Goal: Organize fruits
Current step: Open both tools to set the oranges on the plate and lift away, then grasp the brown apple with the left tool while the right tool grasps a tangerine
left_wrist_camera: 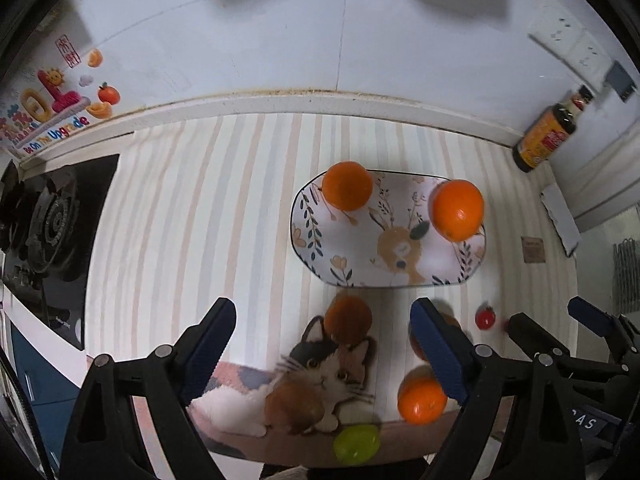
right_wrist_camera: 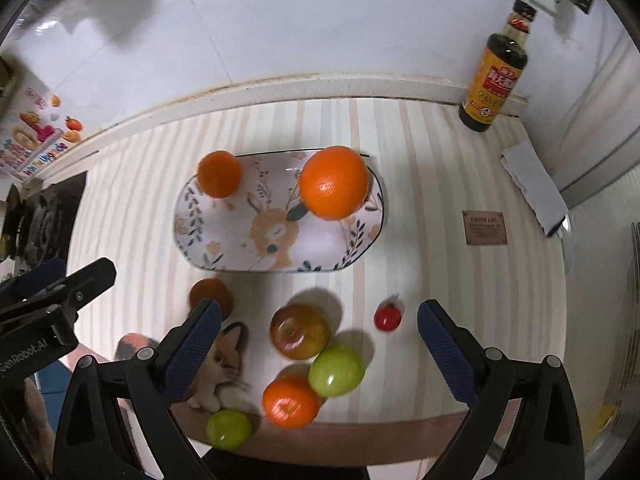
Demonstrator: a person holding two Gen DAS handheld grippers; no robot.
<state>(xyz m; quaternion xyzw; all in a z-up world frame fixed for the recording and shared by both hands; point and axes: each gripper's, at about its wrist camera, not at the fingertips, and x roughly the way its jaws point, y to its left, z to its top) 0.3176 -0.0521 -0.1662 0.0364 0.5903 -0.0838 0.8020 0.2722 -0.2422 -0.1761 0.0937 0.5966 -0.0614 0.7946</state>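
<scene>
Ahead of the gripper, a striped countertop (right_wrist_camera: 420, 184) runs to a white tiled wall (right_wrist_camera: 280, 20) with a stained seam. A black gas stove (left_wrist_camera: 52, 240) sits far left, a dark sauce bottle (right_wrist_camera: 494, 76) far right near wall sockets (left_wrist_camera: 568, 40).

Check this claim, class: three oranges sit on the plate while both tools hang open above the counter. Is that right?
Not quite. The right wrist view shows two oranges on the plate, not three. Both tools, left and right, are open and hold nothing.
</scene>
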